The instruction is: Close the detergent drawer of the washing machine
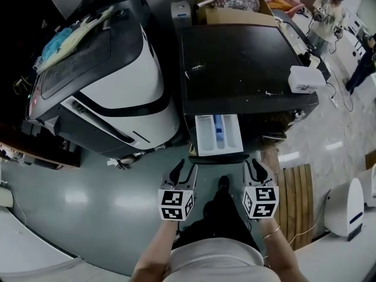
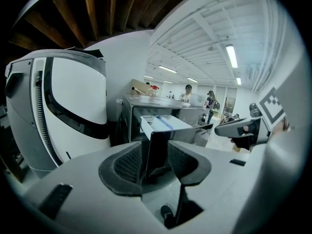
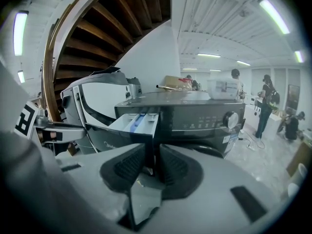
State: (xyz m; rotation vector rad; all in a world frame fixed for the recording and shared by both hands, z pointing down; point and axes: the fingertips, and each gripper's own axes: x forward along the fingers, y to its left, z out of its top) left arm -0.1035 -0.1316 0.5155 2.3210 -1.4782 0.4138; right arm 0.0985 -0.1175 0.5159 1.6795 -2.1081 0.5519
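Note:
The black washing machine [image 1: 244, 69] stands in front of me. Its white detergent drawer [image 1: 218, 135] with a blue insert is pulled out toward me. My left gripper [image 1: 184, 168] hangs just below and left of the drawer front, my right gripper [image 1: 254, 164] just below and right of it. Neither touches the drawer. Both hold nothing, with the jaws a narrow gap apart. In the left gripper view the drawer [image 2: 163, 123] shows ahead above the left gripper [image 2: 156, 155]. From the right gripper [image 3: 153, 160], the drawer [image 3: 136, 123] juts out left of the control panel [image 3: 204, 113].
A large white-and-black machine [image 1: 111, 81] stands close on the washer's left. On the washer top lies a small white box [image 1: 305, 78]; a cardboard box [image 1: 235, 13] sits behind. A wooden slat mat [image 1: 296, 198] and a white device [image 1: 346, 207] are at right. People [image 1: 329, 10] stand far right.

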